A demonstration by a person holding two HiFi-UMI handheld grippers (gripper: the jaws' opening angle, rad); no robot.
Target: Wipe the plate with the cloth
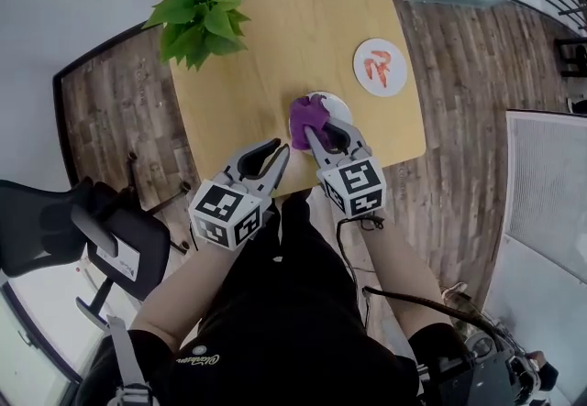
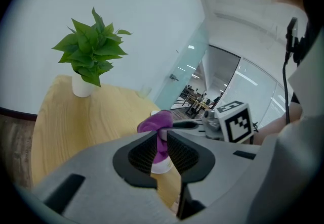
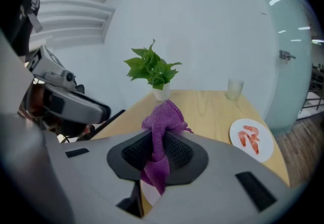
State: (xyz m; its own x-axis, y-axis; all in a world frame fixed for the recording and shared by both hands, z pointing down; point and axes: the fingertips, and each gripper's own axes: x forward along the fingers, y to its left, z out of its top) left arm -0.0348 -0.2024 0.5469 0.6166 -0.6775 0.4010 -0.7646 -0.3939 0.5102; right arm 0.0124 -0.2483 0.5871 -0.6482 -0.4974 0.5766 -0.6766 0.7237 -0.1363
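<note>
The right tongs (image 1: pixel 317 132) are pinching the purple knitted cloth (image 1: pixel 306 113) by its middle and holding it over the small white round plate (image 1: pixel 337 104), which is standing near the front edge of the light wooden bench (image 1: pixel 275 38). The left tongs (image 1: pixel 271 160) are slightly spread, gripping nothing, near the plate. To wipe well, the person probably needs to press the bunched cloth flat and move it in circles. The left tongs could be steadying the rim so that the plate is not sliding off the edge.
</note>
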